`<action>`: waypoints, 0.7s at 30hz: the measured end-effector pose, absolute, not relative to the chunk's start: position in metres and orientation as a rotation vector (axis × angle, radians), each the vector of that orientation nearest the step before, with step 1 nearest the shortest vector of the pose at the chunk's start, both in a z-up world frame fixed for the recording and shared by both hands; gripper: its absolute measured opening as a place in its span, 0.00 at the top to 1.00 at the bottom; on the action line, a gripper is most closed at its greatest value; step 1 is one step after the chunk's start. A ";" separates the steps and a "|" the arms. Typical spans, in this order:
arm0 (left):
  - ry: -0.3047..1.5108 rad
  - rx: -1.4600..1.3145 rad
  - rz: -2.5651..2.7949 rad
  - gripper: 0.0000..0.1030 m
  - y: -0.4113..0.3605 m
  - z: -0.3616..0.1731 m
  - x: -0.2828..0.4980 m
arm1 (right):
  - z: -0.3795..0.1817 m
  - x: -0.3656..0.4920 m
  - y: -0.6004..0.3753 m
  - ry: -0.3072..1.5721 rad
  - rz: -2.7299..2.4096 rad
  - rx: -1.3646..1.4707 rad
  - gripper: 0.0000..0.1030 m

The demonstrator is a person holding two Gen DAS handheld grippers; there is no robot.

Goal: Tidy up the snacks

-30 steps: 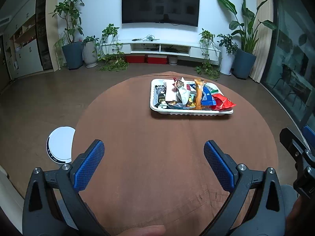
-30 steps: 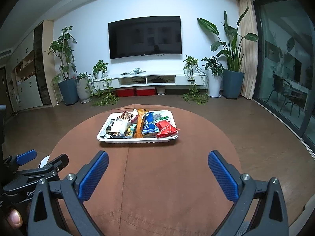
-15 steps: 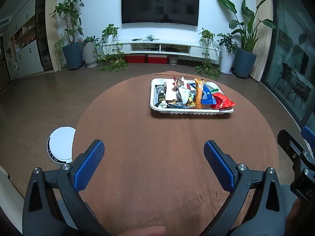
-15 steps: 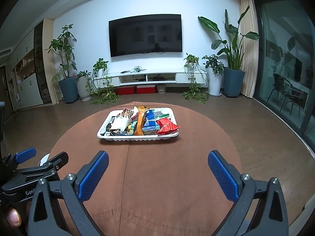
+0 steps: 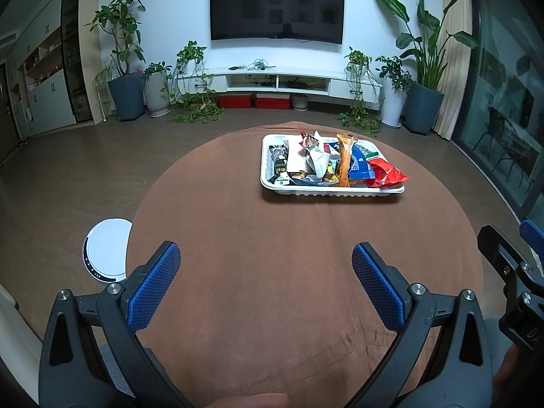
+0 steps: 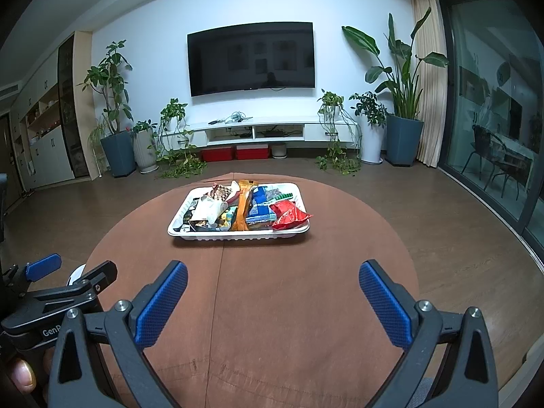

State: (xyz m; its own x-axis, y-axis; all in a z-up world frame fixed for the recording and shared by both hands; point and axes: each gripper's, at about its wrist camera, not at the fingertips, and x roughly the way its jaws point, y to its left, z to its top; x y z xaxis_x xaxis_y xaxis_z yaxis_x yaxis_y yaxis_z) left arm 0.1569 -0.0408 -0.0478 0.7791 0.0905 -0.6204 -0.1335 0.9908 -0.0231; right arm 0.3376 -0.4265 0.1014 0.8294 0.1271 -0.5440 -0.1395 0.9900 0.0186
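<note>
A white tray (image 5: 268, 183) heaped with several snack packets sits at the far side of the round brown table (image 5: 299, 272). A red packet (image 5: 386, 173) overhangs its right end, and an orange packet (image 5: 345, 161) stands in the middle. The tray also shows in the right wrist view (image 6: 238, 234), with the red packet (image 6: 289, 214) at its right. My left gripper (image 5: 267, 255) is open and empty over the near table, well short of the tray. My right gripper (image 6: 273, 272) is open and empty, also short of the tray.
A white round robot vacuum (image 5: 107, 250) lies on the wood floor left of the table. The right gripper's body (image 5: 513, 272) shows at the right edge of the left view. A TV wall, low cabinet and potted plants stand far behind.
Both grippers have drifted slightly, so the tray sits a little higher and farther in both views. Both stay open and empty. The snacks have not moved.
</note>
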 end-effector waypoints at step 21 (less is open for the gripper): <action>0.674 -0.065 0.125 0.00 -0.042 -0.053 0.158 | 0.098 0.335 -0.426 0.582 0.144 -0.022 0.00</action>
State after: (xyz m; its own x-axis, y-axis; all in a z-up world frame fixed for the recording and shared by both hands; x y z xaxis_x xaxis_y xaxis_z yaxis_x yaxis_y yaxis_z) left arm 0.1580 -0.0416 -0.0532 0.7743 0.0944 -0.6258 -0.1363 0.9905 -0.0192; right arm 0.3345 -0.4257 0.0978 0.8256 0.1291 -0.5493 -0.1414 0.9897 0.0200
